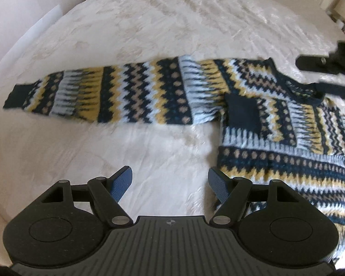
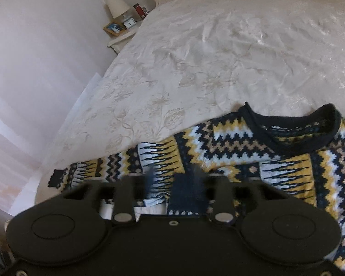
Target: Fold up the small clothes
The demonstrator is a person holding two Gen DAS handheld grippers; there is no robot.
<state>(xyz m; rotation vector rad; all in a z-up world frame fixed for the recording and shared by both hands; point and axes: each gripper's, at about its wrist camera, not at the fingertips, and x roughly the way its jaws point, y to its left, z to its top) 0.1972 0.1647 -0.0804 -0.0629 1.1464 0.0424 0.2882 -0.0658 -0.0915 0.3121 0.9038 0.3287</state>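
A knitted sweater [image 1: 287, 138] in navy, yellow and pale blue zigzags lies flat on the bed. One sleeve [image 1: 117, 96] stretches out to the left. The other is folded across the chest, its navy cuff [image 1: 241, 112] lying on the body. My left gripper [image 1: 170, 184] hangs open over bare bedspread just left of the sweater's hem, with nothing between its blue pads [image 1: 122, 184]. In the right wrist view my right gripper [image 2: 174, 179] is blurred and open over the sweater [image 2: 241, 147], with the folded cuff [image 2: 186, 197] beneath its spread fingers. That right gripper [image 1: 329, 69] also shows by the neckline [image 2: 299, 138].
A cream floral bedspread [image 2: 218, 57] covers the whole bed. The bed's edge runs along the left, near a pale wall. A nightstand [image 2: 122, 39] at the far corner carries a lamp [image 2: 117, 7], a small clock and a picture frame.
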